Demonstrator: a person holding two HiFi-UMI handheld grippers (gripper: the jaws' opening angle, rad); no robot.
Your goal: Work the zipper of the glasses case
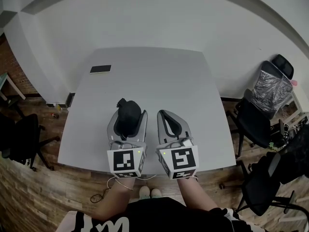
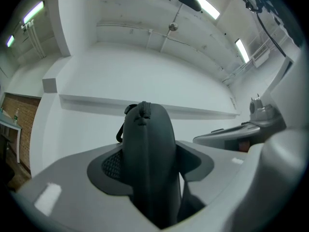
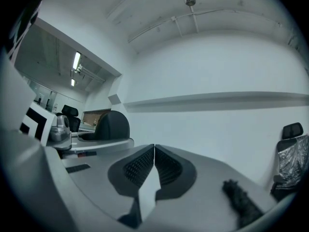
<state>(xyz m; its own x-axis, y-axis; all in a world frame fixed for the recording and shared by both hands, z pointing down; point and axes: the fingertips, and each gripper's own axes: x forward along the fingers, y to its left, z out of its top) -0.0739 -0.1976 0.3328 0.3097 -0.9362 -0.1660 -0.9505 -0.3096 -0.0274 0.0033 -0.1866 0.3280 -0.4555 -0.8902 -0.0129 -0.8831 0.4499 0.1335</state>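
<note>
The black glasses case sits between the jaws of my left gripper, over the near part of the grey table. In the left gripper view the case fills the gap between the pads, which press on both its sides. Its zipper runs over the rounded far end, with the pull at the top. My right gripper hovers just to the right, apart from the case. Its pads meet with nothing between them. The case also shows at the left of the right gripper view.
A dark phone lies at the table's far left. Black office chairs stand to the right of the table, and another chair stands to the left. A white wall runs behind the table.
</note>
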